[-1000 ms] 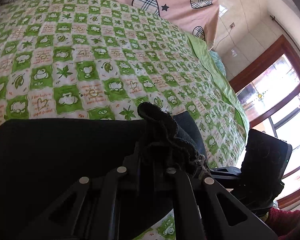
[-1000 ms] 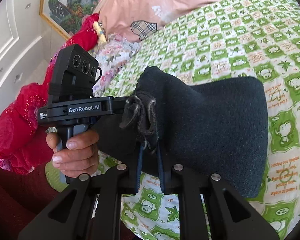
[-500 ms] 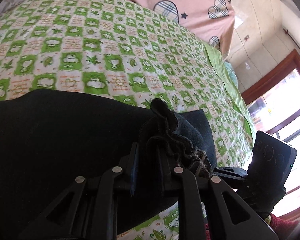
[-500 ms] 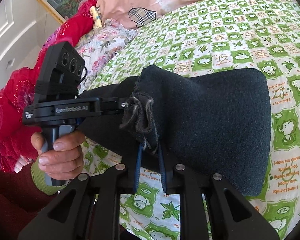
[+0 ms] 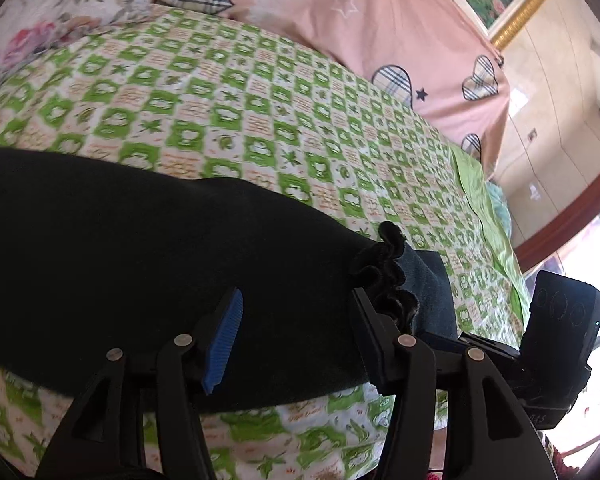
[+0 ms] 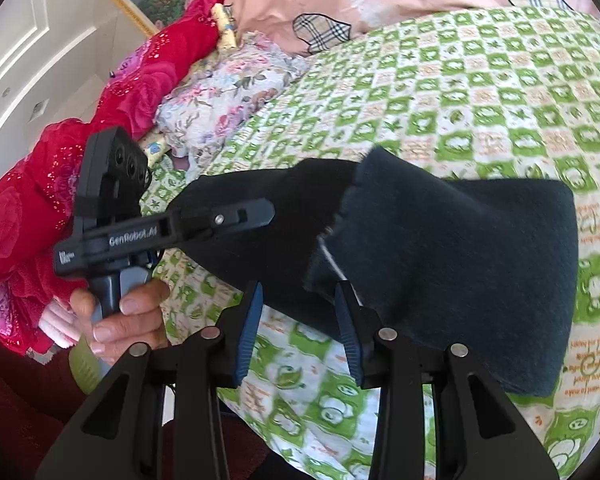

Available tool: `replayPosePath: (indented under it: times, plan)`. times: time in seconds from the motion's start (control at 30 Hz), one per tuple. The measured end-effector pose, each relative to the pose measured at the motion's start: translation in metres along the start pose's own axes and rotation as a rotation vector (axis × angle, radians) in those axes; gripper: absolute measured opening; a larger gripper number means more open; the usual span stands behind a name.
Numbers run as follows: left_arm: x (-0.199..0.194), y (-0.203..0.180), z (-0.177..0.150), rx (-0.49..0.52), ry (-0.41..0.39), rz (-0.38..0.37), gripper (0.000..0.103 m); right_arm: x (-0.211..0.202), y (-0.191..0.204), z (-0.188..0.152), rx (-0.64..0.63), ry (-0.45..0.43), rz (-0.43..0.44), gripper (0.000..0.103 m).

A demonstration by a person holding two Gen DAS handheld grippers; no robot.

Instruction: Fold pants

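Here we see soft, limp dark fleece pants [image 6: 440,248] folded on the green checked bedsheet [image 6: 480,92]; both grippers [image 5: 296,334] [image 6: 298,330] are opening, fingers empty. Best gripped at the bunched hems.

Both tools are matte black plastic: the left gripper [image 5: 296,336] and the right gripper [image 6: 298,328] each have two angular arms with triangular cut-outs, round silver screws at the pivots, and ribbed blue pads on the inner faces of the fingers [image 5: 224,340]. Seen from the right wrist camera, the left tool carries a flat bar printed "GenRobot.AI" in white, a boxy black housing [image 6: 112,168] with three round lenses, and a grey-blue handle [image 6: 116,292]. The hand [image 6: 116,320] around that handle emerges from a light green cuff [image 6: 85,366].
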State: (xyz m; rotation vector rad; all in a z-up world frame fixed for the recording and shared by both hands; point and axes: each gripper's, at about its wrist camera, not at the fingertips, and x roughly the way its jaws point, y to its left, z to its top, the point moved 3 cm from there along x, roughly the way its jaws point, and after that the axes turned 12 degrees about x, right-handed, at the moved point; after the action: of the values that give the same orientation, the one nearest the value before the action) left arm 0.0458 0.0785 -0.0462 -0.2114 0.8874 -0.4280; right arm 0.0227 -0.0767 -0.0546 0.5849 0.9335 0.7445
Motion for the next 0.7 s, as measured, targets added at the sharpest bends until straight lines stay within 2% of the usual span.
replayPosePath:
  times: [0.17, 0.37, 0.7]
  plan:
    - [-0.025, 0.019, -0.013, -0.087, -0.036, 0.040, 0.063, 0.006, 0.011, 0.008, -0.016, 0.007, 0.025, 0.045]
    - [-0.057, 0.043, -0.031, -0.170, -0.081, 0.116, 0.064, 0.017, 0.024, 0.016, -0.042, 0.016, 0.041, 0.050]
    - [-0.089, 0.085, -0.052, -0.285, -0.131, 0.223, 0.064, 0.044, 0.048, 0.025, -0.100, 0.063, 0.071, 0.050]
